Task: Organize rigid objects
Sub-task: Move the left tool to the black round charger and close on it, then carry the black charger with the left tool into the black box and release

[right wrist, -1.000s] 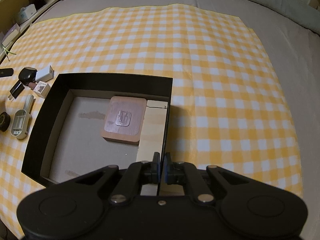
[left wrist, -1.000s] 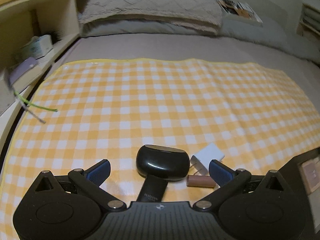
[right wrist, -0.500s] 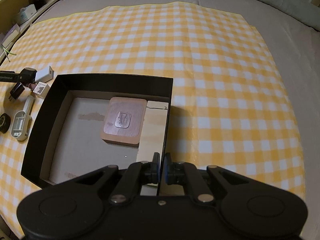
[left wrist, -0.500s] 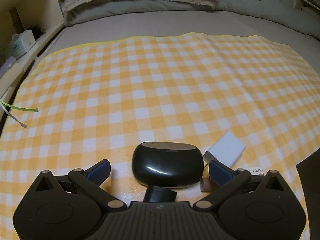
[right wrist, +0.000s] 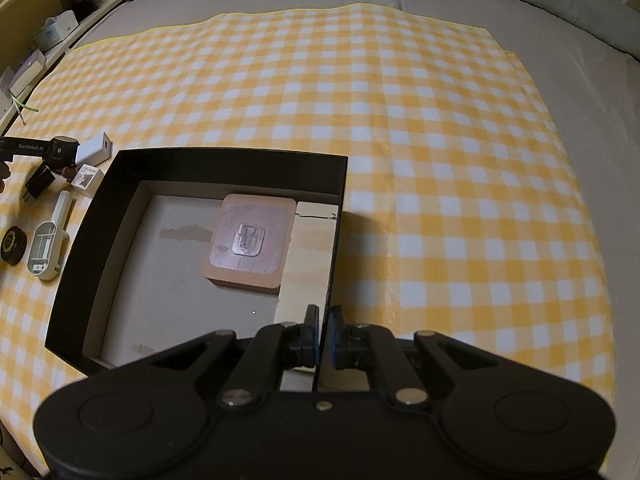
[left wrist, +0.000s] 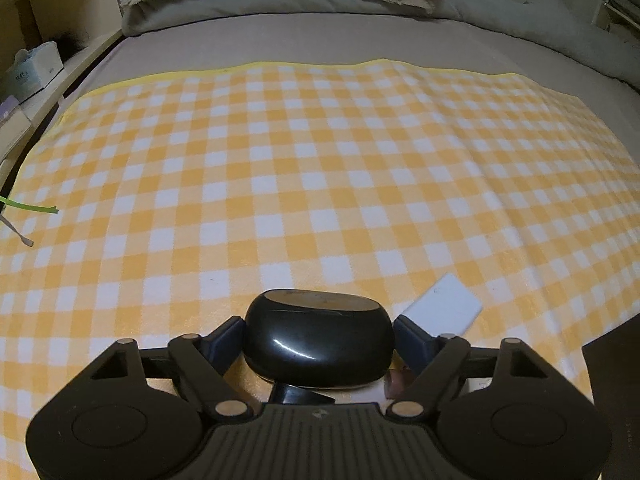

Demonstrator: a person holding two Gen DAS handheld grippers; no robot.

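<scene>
While its jaws are closing, left gripper (left wrist: 319,338) is flanking black earbud case (left wrist: 318,346), lying crosswise at 12 o'clock.

"GenRobot.AI" in white on left tool's black side (right wrist: 30,147); small white box (right wrist: 89,173) print illegible.

Black claw (left wrist: 319,338), blue pads (left wrist: 412,342), silver screws, ribbed housing

Yellow-and-white checked cloth (left wrist: 320,184), glossy black case (left wrist: 318,346), black box (right wrist: 224,156)
</scene>
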